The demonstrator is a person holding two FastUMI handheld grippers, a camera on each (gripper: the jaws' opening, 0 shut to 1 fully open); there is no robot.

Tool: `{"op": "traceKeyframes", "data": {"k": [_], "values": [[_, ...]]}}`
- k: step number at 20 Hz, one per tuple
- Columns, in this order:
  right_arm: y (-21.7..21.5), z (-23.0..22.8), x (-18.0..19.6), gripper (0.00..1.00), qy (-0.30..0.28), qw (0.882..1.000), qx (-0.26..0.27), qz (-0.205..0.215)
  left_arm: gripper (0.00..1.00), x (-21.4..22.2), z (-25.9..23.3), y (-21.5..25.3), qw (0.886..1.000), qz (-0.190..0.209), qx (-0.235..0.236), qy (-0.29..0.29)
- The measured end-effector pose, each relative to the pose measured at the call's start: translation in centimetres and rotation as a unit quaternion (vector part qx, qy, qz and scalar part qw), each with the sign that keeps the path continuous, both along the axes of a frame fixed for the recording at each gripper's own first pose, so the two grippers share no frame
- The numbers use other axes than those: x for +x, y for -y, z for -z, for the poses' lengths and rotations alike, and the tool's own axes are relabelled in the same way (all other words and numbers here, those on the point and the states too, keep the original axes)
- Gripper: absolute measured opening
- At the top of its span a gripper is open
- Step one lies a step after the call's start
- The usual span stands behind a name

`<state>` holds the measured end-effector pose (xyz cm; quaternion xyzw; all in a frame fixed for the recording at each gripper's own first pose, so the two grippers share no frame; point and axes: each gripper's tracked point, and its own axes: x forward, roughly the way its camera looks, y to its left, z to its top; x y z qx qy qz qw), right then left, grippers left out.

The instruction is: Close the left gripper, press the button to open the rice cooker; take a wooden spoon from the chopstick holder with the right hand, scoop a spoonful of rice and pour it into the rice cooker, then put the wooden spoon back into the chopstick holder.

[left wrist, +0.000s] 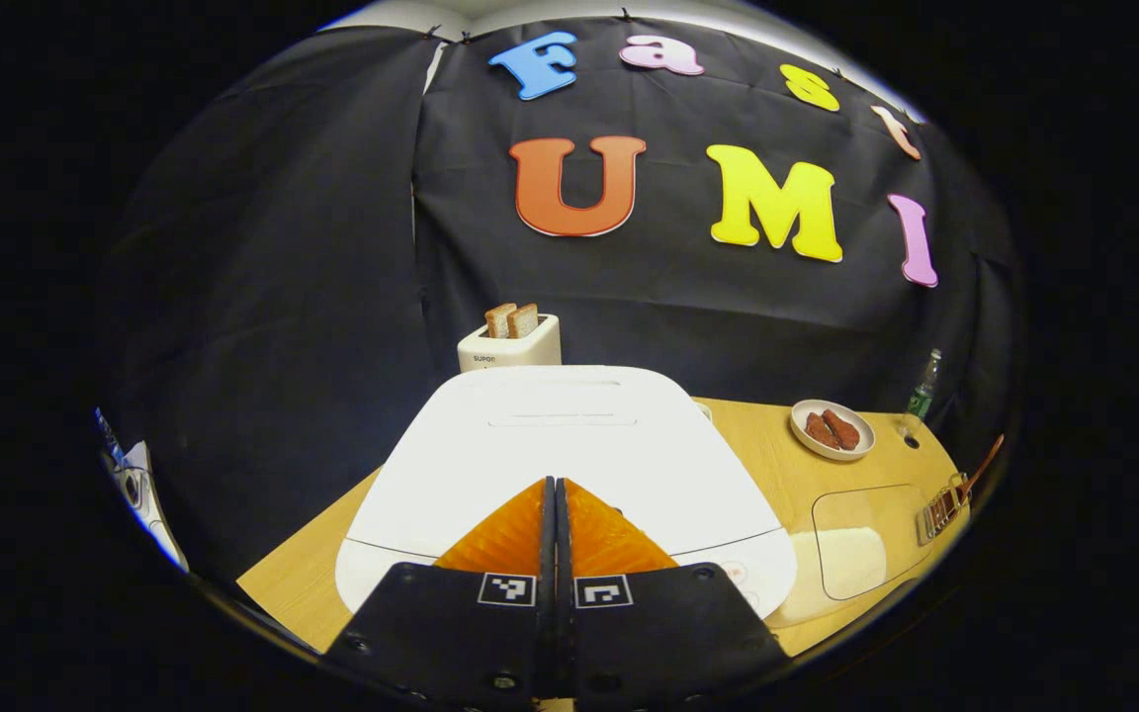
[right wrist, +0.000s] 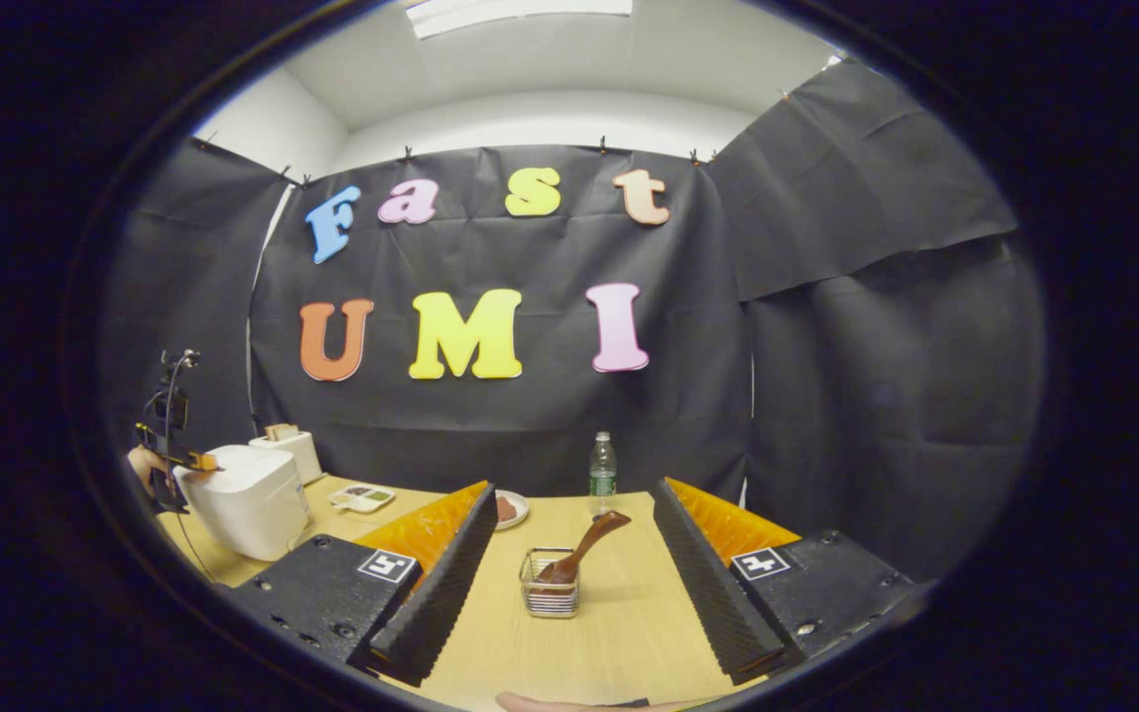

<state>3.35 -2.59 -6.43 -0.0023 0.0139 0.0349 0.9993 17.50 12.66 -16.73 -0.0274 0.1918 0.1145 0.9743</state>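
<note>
Left tool (left wrist: pixel 555 485), fingers pressed together and empty, sits over the closed rice cooker (left wrist: pixel 569 445); right tool (right wrist: pixel 569 539) gapes wide, empty, facing the chopstick holder (right wrist: pixel 550 583) with wooden spoon (right wrist: pixel 584 547)

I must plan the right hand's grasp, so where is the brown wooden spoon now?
In the right gripper view the brown wooden spoon stands tilted in the wire chopstick holder on the wooden table, straight ahead between the open right tongs.

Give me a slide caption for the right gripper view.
Open right gripper faces the holder with its wooden spoon.
</note>
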Motion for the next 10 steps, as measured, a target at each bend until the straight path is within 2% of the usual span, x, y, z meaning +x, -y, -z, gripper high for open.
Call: {"op": "traceKeyframes", "data": {"k": [4, 6, 10], "values": [[-0.1, -0.7, -0.9, 0.98, 0.004, 1.0, -0.006, -0.001, 0.01, -0.1, -0.3, 0.3, 1.0, 0.004, -0.029, -0.012], [0.0, -1.2, -1.4, 1.0, 0.012, 1.0, -0.01, -0.001, 0.0, -0.4, -0.8, 0.1, 0.999, 0.007, -0.037, -0.03], [0.5, -1.3, -1.8, 1.0, 0.013, 1.0, -0.006, 0.008, 0.01, -1.6, -5.6, -0.6, 1.0, 0.006, 0.002, 0.028]]}}
